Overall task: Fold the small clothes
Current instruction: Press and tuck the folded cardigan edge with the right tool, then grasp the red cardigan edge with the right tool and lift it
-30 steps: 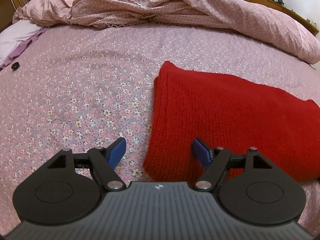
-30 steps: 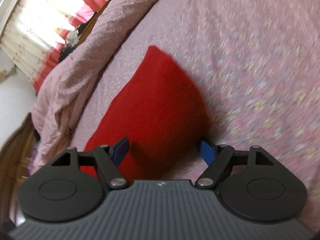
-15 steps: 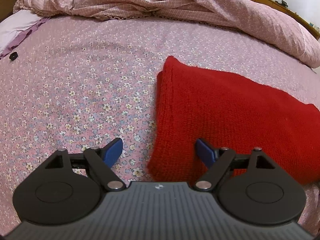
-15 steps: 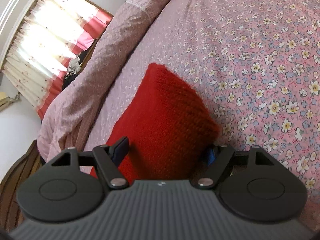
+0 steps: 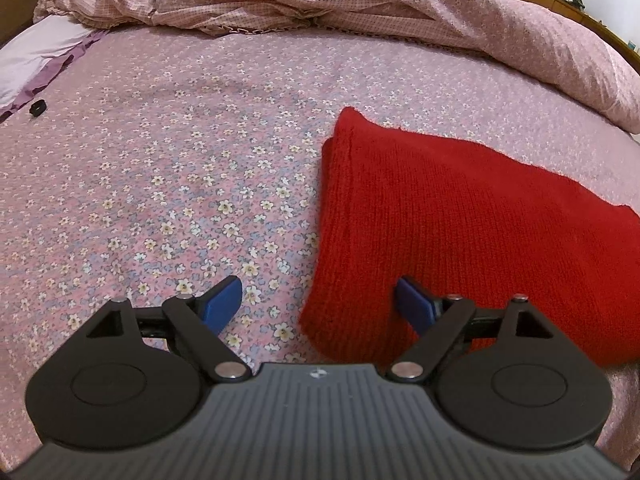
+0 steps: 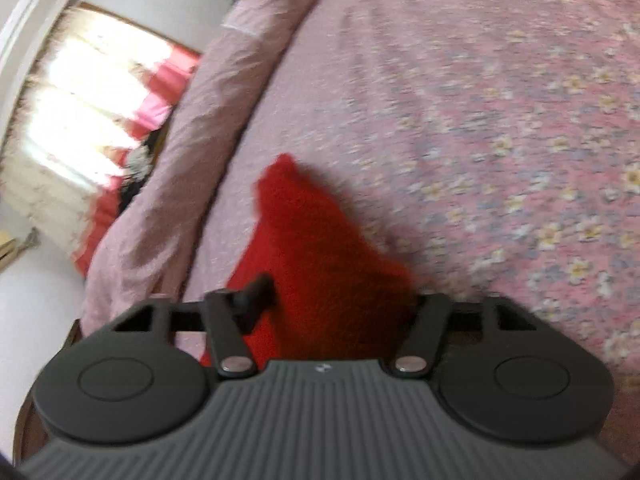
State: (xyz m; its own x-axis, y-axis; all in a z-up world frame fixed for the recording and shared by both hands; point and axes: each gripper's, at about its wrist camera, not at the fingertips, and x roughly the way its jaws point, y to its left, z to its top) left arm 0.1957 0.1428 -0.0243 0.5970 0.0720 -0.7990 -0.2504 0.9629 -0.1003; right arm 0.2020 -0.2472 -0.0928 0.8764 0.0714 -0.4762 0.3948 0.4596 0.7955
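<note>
A red knitted garment (image 5: 460, 216) lies folded flat on the flowered pink bedsheet (image 5: 180, 160), right of centre in the left wrist view. My left gripper (image 5: 320, 300) is open and straddles the garment's near left corner; its right fingertip (image 5: 414, 306) is over the knit, its left one over the sheet. In the blurred right wrist view the garment (image 6: 320, 248) fills the gap of my right gripper (image 6: 340, 296), whose jaws stand apart around its near end. The right fingertip is hidden behind the knit.
A rumpled pink quilt (image 5: 360, 4) lies along the far side of the bed and also shows in the right wrist view (image 6: 192, 128). A white-and-purple pillow (image 5: 36, 56) and a small black object (image 5: 37, 107) are at far left. A curtained window (image 6: 92, 92) is at left.
My right gripper has moved in over the garment's end, which now sits deeper between its fingers; the view is blurred by motion. My left gripper has shifted only slightly.
</note>
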